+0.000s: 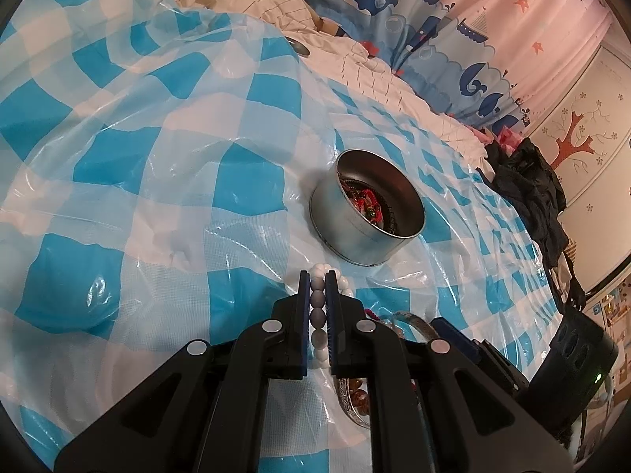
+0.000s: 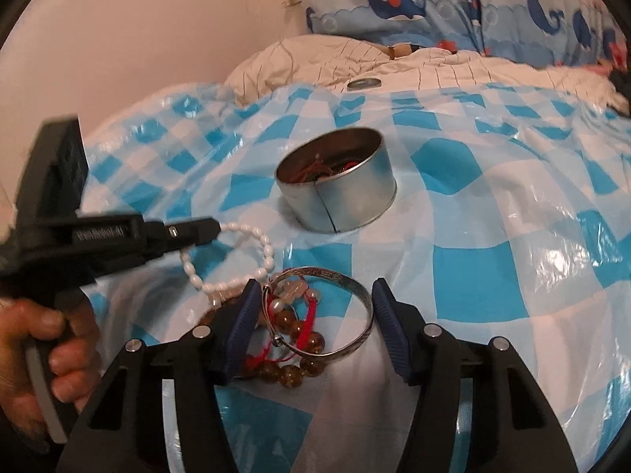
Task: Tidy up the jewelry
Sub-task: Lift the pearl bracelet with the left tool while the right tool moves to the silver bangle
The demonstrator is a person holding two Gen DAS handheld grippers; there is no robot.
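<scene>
Person's hand (image 2: 43, 351): at 8 o'clock in the right wrist view, wrapped round the handle of the left tool.
Left gripper (image 1: 318, 276): pads pressed together on the white bead bracelet (image 1: 318, 317); a row of beads sandwiched between the blue pads, loop hanging past the tips toward 12 o'clock. In the right wrist view, reaching in from 9 o'clock, the loop dangling to 3 o'clock of its tip.
White bead bracelet, lower end: draped down onto the pile, just beside the right tool's left pad.
Jewelry pile (image 2: 292, 339): at 6 o'clock of the tin, on the plastic sheet; amber beads, red cord, pearls, tangled together.
Silver bangle (image 2: 357, 307): lying tilted over the pile, between the right tool's pads.
Right gripper (image 2: 313, 287): spread around the bangle, left pad close against its rim, contact unclear; right pad apart from it.
Round metal tin (image 2: 337, 185): open, upright, at 12 o'clock of both tools, well apart from the pile; red cord and dark beads inside.
Blue-and-white checked plastic sheet (image 2: 473, 276): wrinkled, spread under everything.
Whale-print fabric (image 2: 434, 4): at 1 o'clock, behind the bedding.
</scene>
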